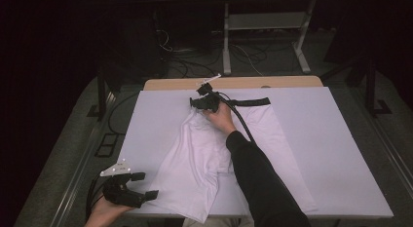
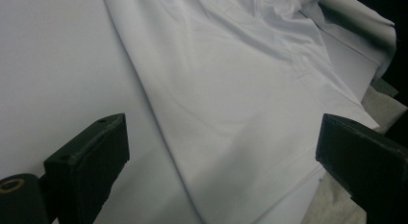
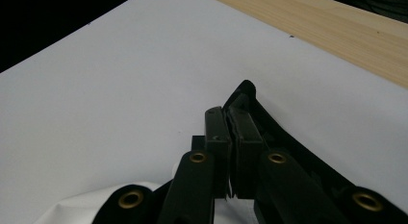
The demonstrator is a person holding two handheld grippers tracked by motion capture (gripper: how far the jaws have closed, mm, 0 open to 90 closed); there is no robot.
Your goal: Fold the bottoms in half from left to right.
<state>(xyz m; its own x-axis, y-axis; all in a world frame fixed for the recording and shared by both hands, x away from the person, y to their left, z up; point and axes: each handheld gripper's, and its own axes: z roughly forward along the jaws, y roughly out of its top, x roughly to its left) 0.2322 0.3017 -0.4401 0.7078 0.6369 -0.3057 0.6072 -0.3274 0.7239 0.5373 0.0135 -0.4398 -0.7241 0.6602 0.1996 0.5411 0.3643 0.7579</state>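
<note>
From the high view, a white garment lies across the white table cover, its black waistband at the far edge; the sleeve hides its middle. The right gripper sits at the far end, the left gripper near-left, jaws spread.

The left gripper view shows open jaws over the near hem.

In the right gripper view, jaws pinch the waistband shut, hiding the fabric between them.

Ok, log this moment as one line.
right gripper: shut on waistband | left gripper: open, near corner | white shorts: on white table

No readable text, label, brand, number or sign appears anywhere.
</note>
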